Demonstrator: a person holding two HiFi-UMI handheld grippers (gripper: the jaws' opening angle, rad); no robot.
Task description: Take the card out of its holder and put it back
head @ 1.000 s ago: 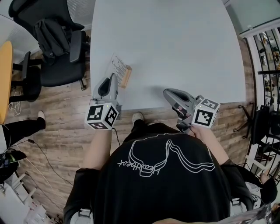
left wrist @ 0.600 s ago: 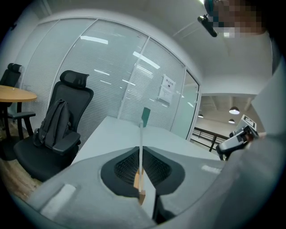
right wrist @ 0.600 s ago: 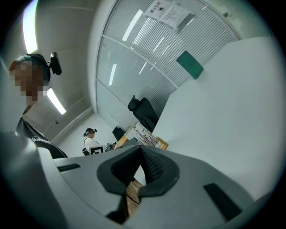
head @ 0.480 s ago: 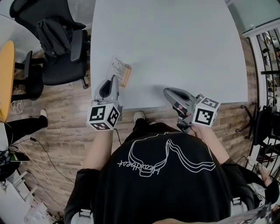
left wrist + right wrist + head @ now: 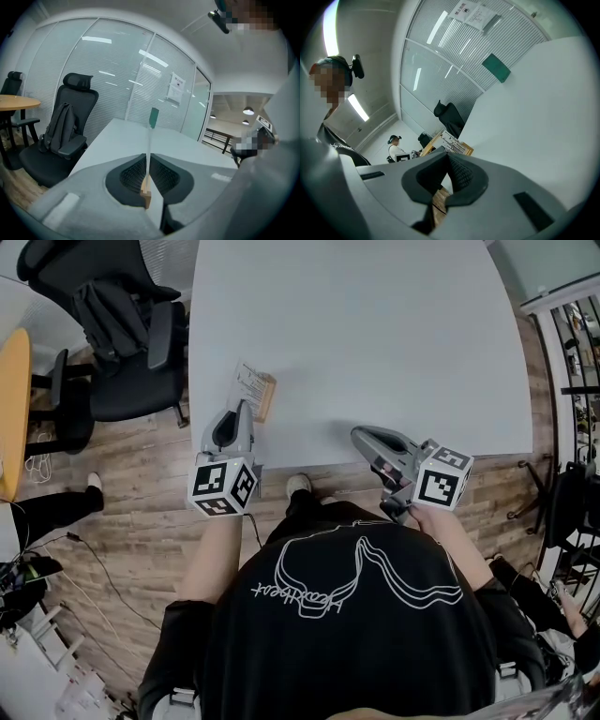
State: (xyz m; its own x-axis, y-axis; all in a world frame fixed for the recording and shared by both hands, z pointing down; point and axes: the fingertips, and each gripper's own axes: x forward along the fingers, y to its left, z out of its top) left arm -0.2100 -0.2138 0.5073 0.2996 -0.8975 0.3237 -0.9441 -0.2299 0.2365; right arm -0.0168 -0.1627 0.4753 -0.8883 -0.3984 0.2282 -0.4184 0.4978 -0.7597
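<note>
White tabletop (image 5: 375, 334) above a plank floor (image 5: 131, 521): the left tongs (image 5: 242, 406) pinch the card (image 5: 249, 382), seated in its wooden holder (image 5: 266, 397) at the near edge; the right tongs (image 5: 359, 435) hang closed, empty. Unbraced, the holder may lift too or tumble off.

The white table (image 5: 375, 324) lies open from 11 through 2 o'clock, free for a reach across it. At 11 o'clock, near its left edge, stands the card (image 5: 247, 382) in its wooden holder (image 5: 266, 397). The left gripper (image 5: 241, 412), clamped on the card, blocks the approach from 6 o'clock. Beyond the edge at 10 o'clock a black office chair (image 5: 127, 343) crowds the side, and a railing (image 5: 567, 352) borders 2 o'clock.
</note>
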